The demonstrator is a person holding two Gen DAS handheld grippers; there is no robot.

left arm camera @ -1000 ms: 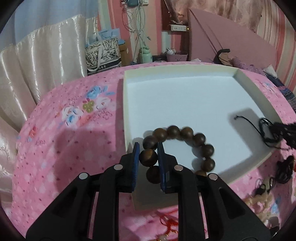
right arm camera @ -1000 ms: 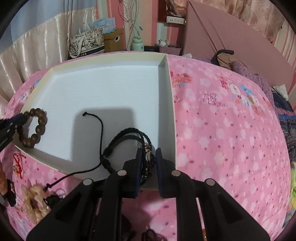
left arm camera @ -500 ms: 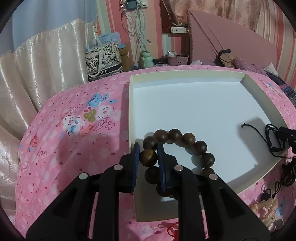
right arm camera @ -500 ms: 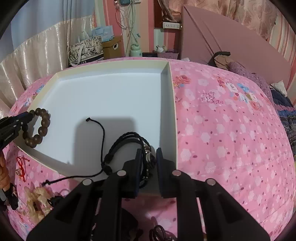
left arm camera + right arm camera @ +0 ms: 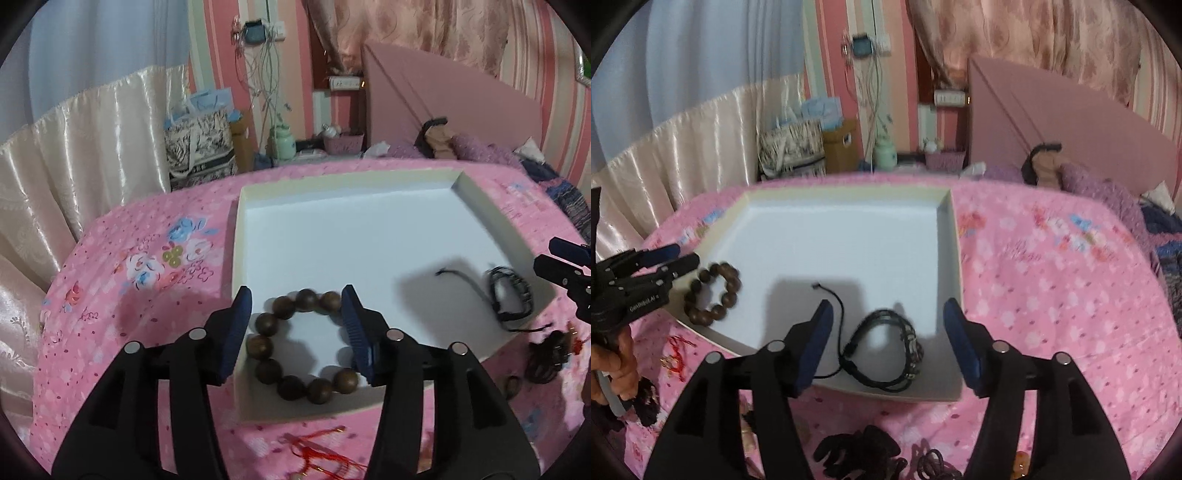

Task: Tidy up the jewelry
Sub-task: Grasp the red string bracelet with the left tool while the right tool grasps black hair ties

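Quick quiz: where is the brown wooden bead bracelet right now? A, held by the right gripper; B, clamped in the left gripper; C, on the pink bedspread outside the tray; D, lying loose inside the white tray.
D: the bead bracelet lies on the white tray floor, between the open fingers of the left gripper, neither finger gripping it.

Both pictures are evenly lit by soft indoor light, neither dim nor harsh. The white tray (image 5: 476,206) glows brightest, close to washing out across its floor. A grey shadow lies on the tray floor near the black cord bracelet (image 5: 886,347), and another darkens the pink bedspread (image 5: 147,306) beside the tray's left edge. Fisheye bending curves the walls and curtain, and black corners ring each frame. The bead bracelet (image 5: 713,295) looks smeared by motion; the background shelf is soft.
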